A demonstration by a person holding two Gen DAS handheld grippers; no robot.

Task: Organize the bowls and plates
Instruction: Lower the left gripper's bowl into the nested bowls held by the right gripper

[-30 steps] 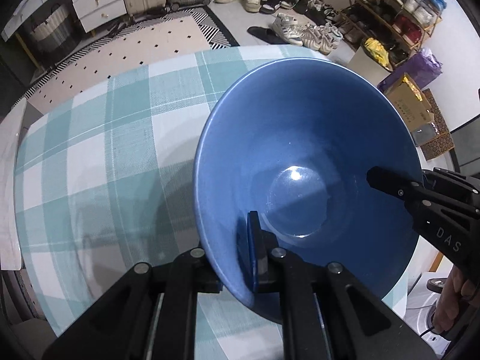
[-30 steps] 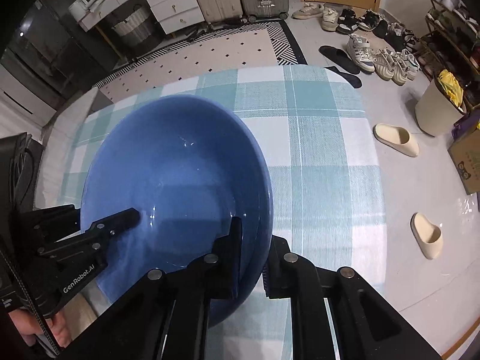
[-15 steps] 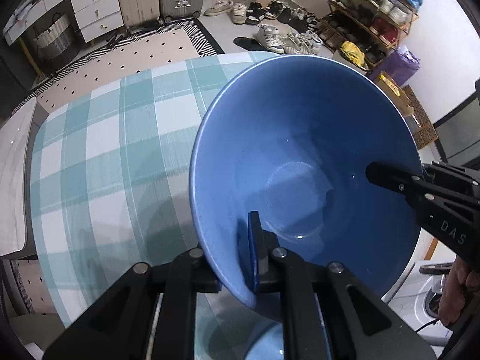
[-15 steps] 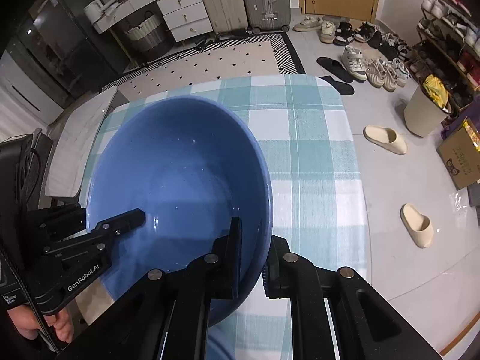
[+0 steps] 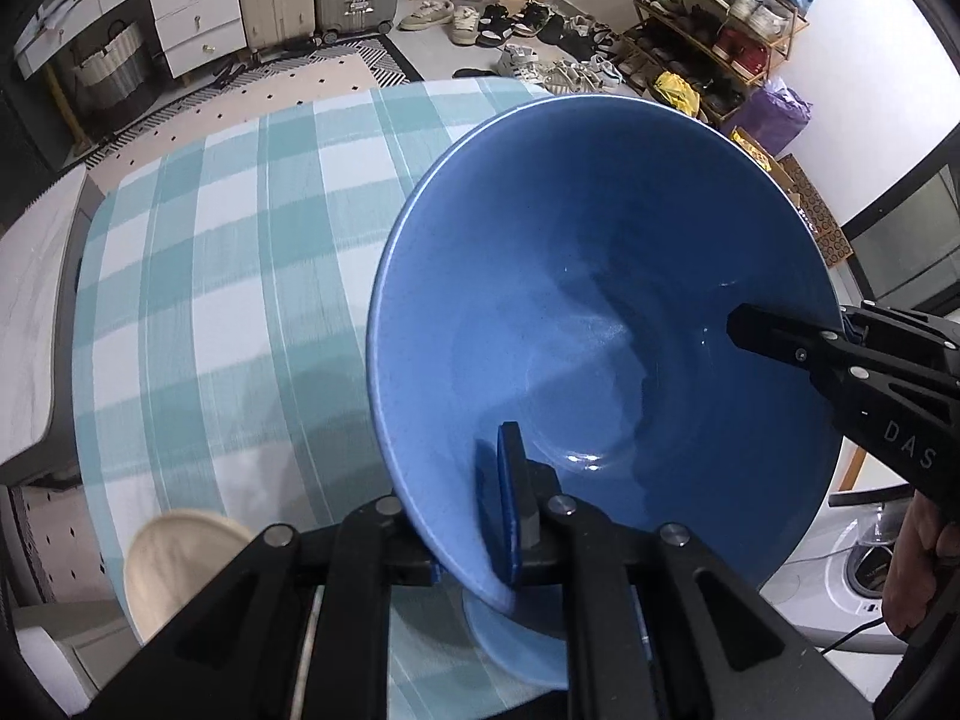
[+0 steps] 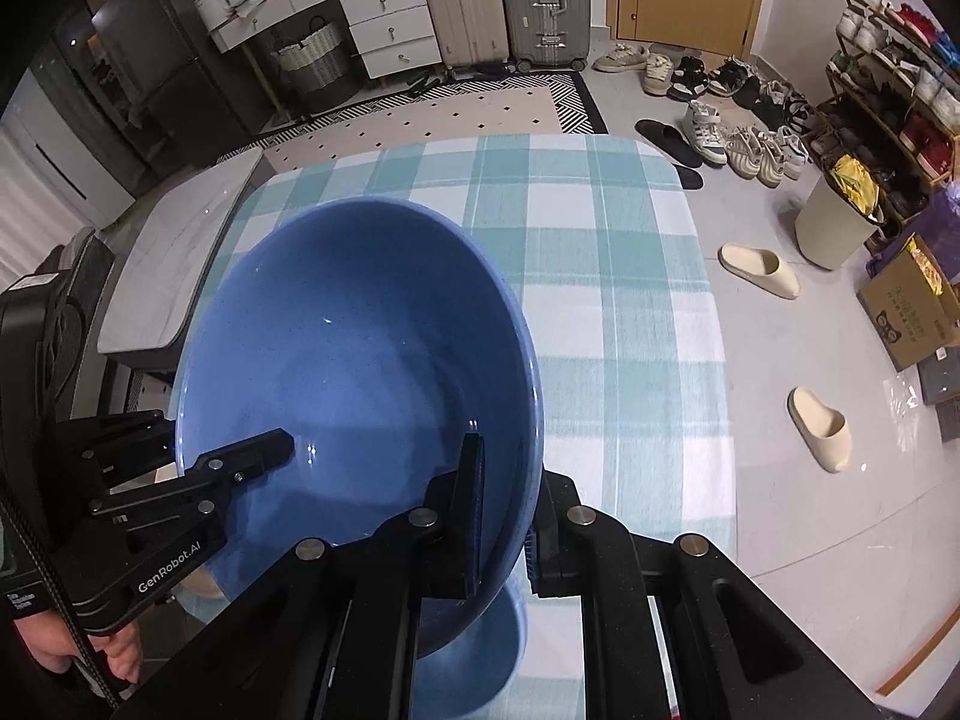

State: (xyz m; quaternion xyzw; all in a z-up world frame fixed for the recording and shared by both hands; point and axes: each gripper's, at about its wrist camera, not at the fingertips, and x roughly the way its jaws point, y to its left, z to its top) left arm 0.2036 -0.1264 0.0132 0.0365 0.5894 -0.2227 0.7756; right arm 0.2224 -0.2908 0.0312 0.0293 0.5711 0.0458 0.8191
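Two hand-held grippers, one load, ordered largest to smallest. Counter under teal-and-white checked cloth (image 5: 240,252): well below the load; long drop onto it, or past its edge to the tiled floor, if either grip slips. Large glossy deep-blue ceramic bowl (image 5: 588,300): held clear of the counter, tilted, pinched at two opposite points of its rim; glazed wall slick, thin rim, so risk of sliding or twisting out should the hands drift apart or tip unevenly. Blue plate (image 5: 516,642), partly hidden directly beneath: chipping likely if the bowl is lowered off-centre. Cream shallow dish (image 5: 180,564) at near left: apart, little exposed. Left gripper (image 5: 474,516): jaws nearly closed, clamped across the near rim. Right gripper (image 6: 504,516): jaws likewise nearly closed on the opposite rim.
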